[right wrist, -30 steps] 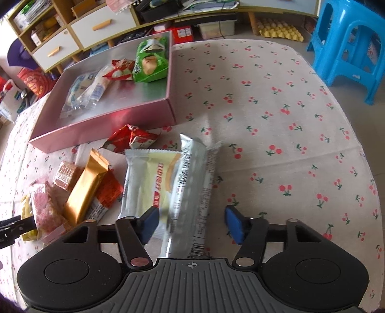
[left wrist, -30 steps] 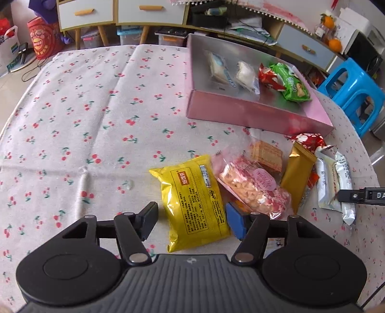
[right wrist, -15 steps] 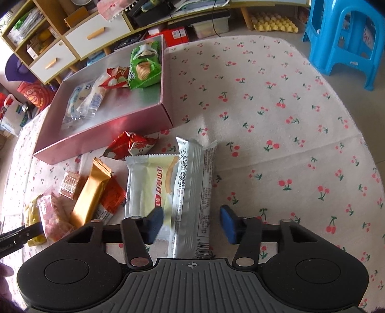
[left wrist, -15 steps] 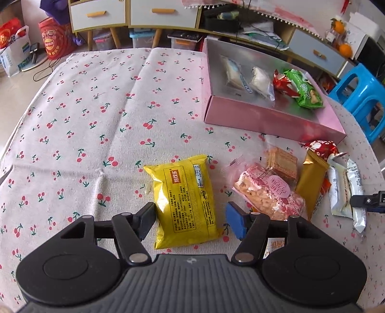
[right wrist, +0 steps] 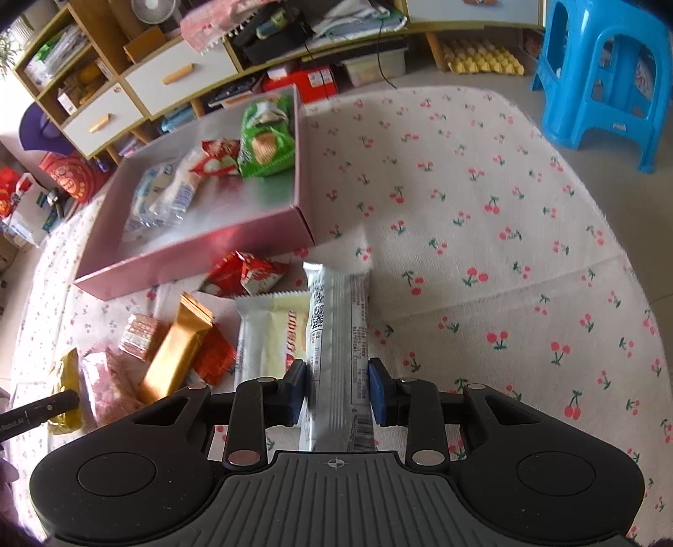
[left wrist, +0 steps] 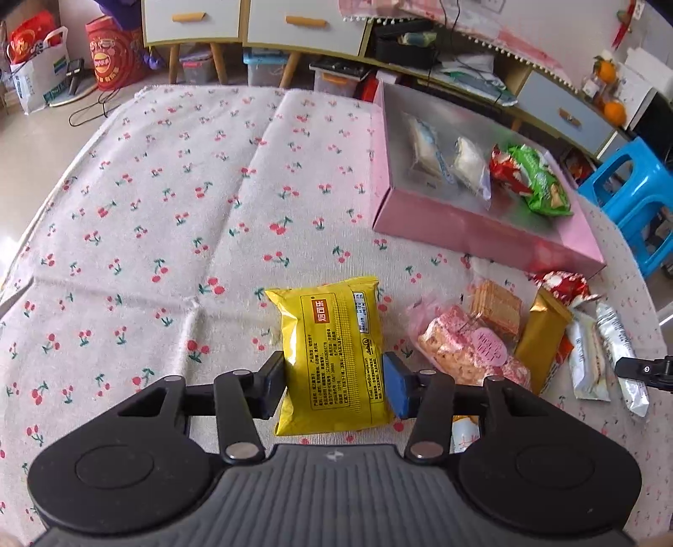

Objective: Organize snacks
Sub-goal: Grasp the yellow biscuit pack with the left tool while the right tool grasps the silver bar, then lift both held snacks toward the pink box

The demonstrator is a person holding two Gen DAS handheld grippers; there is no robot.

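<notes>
My left gripper (left wrist: 334,385) is shut on the yellow snack packet (left wrist: 332,353), its pads pressing both long edges. My right gripper (right wrist: 336,393) is shut on the silver snack bar (right wrist: 338,336), which points away along the cloth. The pink box (left wrist: 483,242) with a silver floor holds two clear white packets, a red packet and a green packet (left wrist: 540,181); it also shows in the right wrist view (right wrist: 202,252). Loose snacks lie in front of the box: a pink rice-crisp bag (left wrist: 467,349), a gold bar (left wrist: 542,336), a white wafer packet (right wrist: 273,336) and a red packet (right wrist: 244,273).
The table wears a cherry-print cloth (left wrist: 168,210). A blue plastic stool (right wrist: 605,80) stands off the table's far right. Cabinets with drawers and clutter line the back (left wrist: 252,21). A small brown cracker pack (left wrist: 496,305) lies by the pink bag.
Both grippers closed: the left onto the yellow packet, the right onto the silver bar. Both views rose and pulled back a little from the table.
</notes>
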